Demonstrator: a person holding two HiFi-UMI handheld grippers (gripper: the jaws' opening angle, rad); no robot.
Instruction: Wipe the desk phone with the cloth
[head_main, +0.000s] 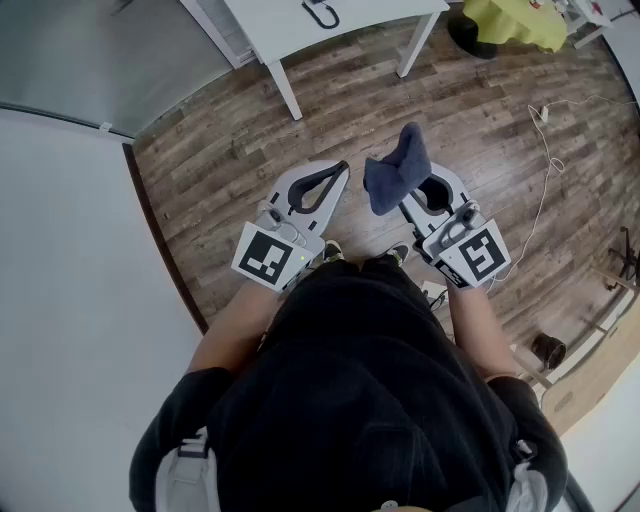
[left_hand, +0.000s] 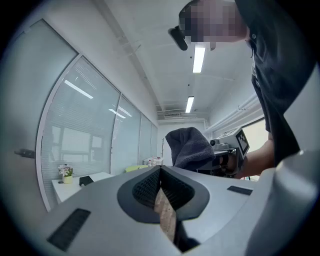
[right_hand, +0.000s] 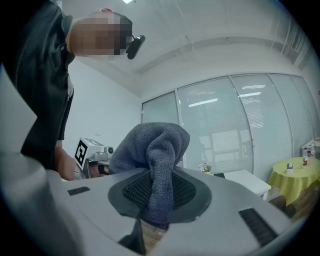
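We hold the right gripper (head_main: 415, 195) clenched on a soft, nubby blue-grey cloth (head_main: 398, 168), which bunches up above its ribbed black pads (right_hand: 134, 189). The left gripper (head_main: 338, 175) is pressed together on nothing. Only the head view shows the wood-plank floor (head_main: 480, 120) and the white table (head_main: 290, 25); the gripper views show frosted glass walls (right_hand: 235, 125).
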